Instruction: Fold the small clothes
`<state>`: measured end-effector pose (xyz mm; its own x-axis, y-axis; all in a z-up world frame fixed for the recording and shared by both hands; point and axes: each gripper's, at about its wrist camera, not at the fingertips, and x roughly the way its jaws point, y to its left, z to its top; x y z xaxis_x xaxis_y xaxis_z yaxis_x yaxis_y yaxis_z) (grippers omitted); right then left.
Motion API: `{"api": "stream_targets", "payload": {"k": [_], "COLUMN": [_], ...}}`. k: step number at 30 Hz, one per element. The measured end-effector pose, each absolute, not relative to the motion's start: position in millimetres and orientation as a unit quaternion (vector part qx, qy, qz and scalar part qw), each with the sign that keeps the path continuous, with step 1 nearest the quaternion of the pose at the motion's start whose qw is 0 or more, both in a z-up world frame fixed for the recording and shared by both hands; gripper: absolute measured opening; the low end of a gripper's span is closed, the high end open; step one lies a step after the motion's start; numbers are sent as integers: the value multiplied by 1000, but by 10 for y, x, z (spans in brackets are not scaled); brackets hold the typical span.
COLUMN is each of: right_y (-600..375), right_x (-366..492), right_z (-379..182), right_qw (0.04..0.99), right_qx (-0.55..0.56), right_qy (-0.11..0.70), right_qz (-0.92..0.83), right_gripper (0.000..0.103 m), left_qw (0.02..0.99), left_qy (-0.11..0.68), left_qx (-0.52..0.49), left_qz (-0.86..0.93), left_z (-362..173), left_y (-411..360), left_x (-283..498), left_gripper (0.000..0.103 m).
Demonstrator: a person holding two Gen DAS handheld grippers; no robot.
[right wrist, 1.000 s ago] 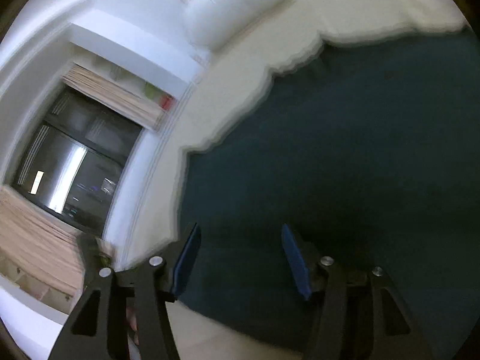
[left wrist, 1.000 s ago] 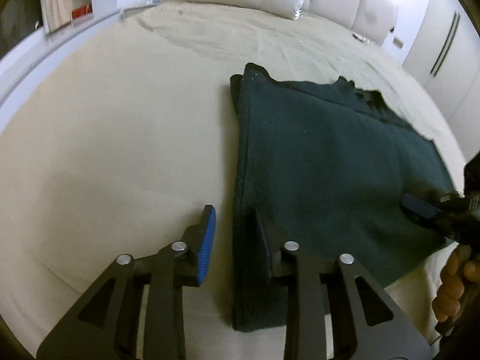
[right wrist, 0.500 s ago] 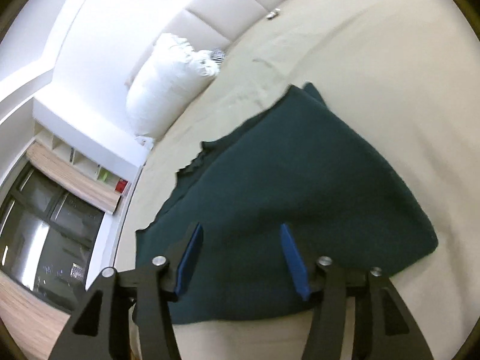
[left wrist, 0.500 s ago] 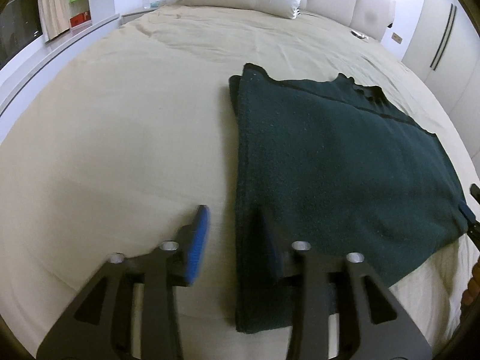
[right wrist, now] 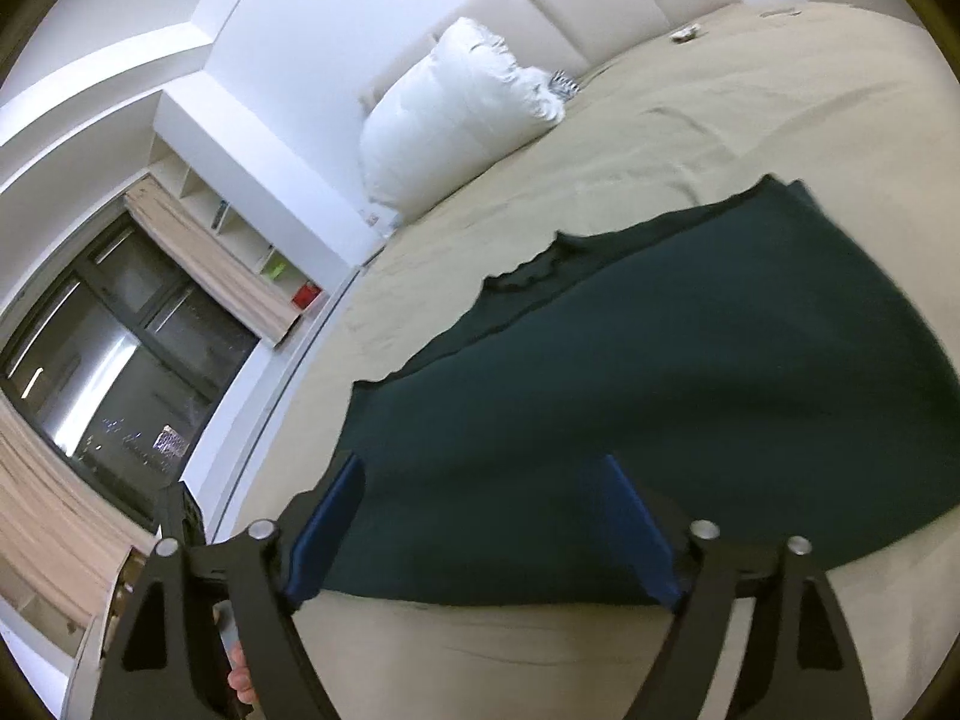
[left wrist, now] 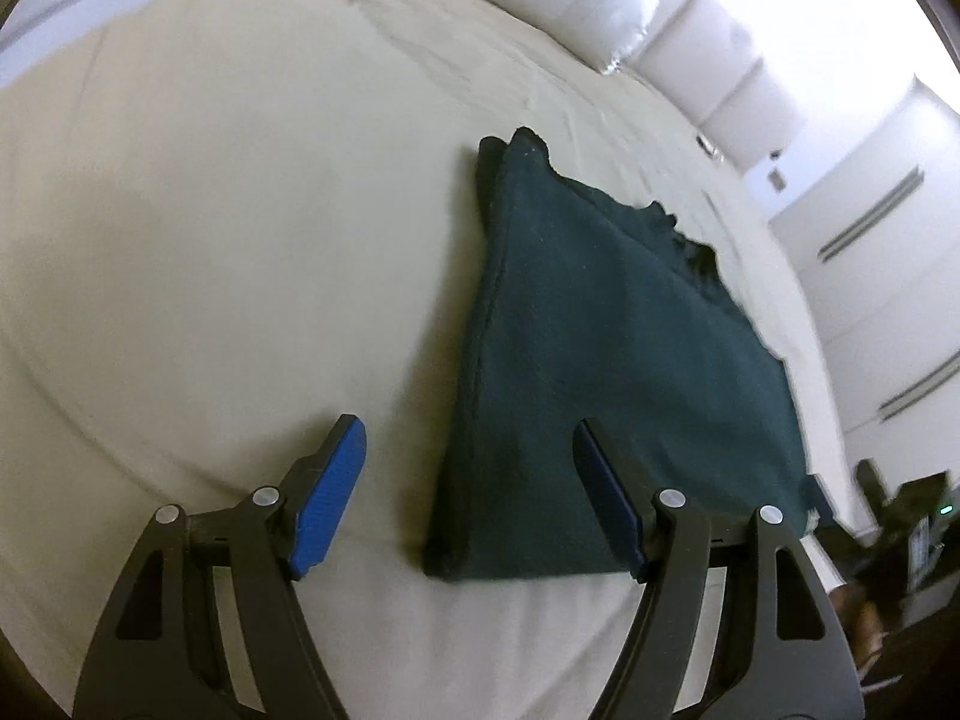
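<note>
The dark green garment [left wrist: 606, 360] lay flat on the beige bed [left wrist: 210, 210], already doubled over, with a thick stacked fold along its left edge and a wavy dark trim at its far end. A second earlier the left gripper [left wrist: 468, 492] had its fingers closer together, low at that left fold; half a second on they were much the same. Now they stood spread wide and released, the left finger [left wrist: 330, 492] over bare sheet and the right finger over cloth, straddling the near-left corner without pinching it. The right gripper [right wrist: 480, 528] had been close over the cloth a second ago, in a blurred view; it had since pulled back, and its fingers [right wrist: 327, 534] were likewise apart and empty above the garment's near hem. Judging from this, one fold looked finished and let go, and both tools were lining up on the near edge for the next fold.

Whether either gripper actually touched the fabric could not be told. The layers under the top one were hidden, so the garment's type was uncertain. A white pillow [right wrist: 456, 114] sat at the far headboard. Small items beside it, and the dark clutter at the left view's right edge, were too blurred to name.
</note>
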<state>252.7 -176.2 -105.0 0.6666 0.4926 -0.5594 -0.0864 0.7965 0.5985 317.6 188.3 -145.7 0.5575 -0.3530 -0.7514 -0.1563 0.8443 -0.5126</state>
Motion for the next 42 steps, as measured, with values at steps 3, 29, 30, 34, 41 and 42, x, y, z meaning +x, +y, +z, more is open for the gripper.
{"api": "stream_targets", "payload": {"k": [3, 29, 30, 34, 41, 42], "right_y": [-1700, -1270, -1287, -1621, -2384, -2481], "right_x": [2608, 3548, 3525, 3489, 3532, 3571], "right_z": [-1028, -1616, -1583, -1483, -1373, -1404], "right_qw": [869, 818, 815, 775, 724, 710], "right_qx": [261, 270, 273, 374, 462, 475], "right_qy": [378, 453, 453, 443, 440, 445], "right_qz": [180, 230, 236, 251, 263, 270], "right_gripper": [84, 77, 77, 77, 83, 85], "left_qw": [819, 733, 737, 762, 764, 763], "left_qy": [473, 502, 500, 480, 484, 486], "left_qx": [-315, -414, -407, -364, -298, -293], "left_qz": [-73, -199, -204, -239, -306, -310], "left_z": [-1478, -1413, -1347, -1021, -876, -896], "left_y": [1856, 1624, 1572, 1140, -5, -128], "left_x": [3199, 3949, 3942, 4028, 4280, 4303], "left_gripper": [70, 9, 9, 9, 9, 9]}}
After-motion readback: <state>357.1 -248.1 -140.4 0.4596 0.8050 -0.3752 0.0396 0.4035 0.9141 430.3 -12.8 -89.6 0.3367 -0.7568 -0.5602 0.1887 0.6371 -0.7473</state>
